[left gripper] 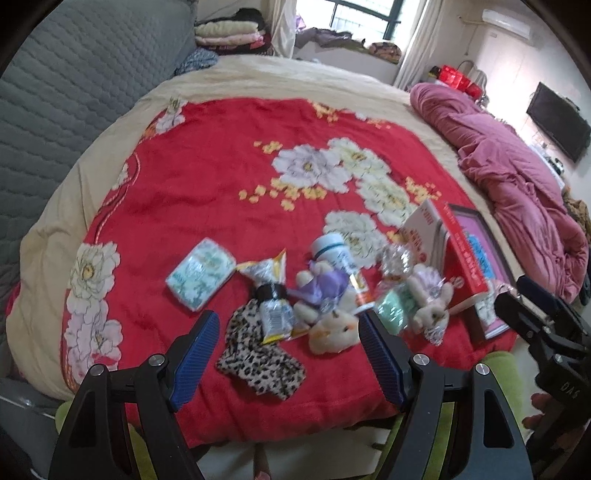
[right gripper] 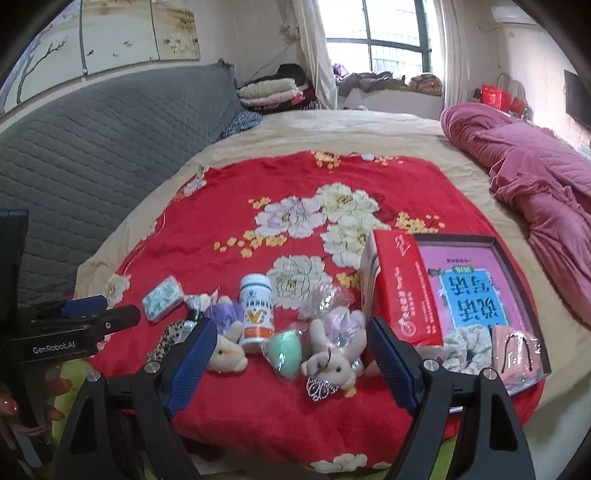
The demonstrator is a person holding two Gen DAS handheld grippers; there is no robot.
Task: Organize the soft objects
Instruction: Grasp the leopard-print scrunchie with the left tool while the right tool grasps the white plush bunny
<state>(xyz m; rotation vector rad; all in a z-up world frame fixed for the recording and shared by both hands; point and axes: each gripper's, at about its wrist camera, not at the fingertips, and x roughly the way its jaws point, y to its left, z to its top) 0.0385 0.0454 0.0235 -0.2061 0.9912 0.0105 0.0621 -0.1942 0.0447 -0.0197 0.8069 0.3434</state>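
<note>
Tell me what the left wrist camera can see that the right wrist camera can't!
Only the left wrist view shows the whole leopard-print cloth, which the right view mostly hides behind a claw finger.

Only the right wrist view clearly shows the pink pouch and the pale scrunchie inside the open box, plus the wall painting.

Both show the red flowered blanket, white bottle, tissue pack and two plush toys, with both claws open.
</note>
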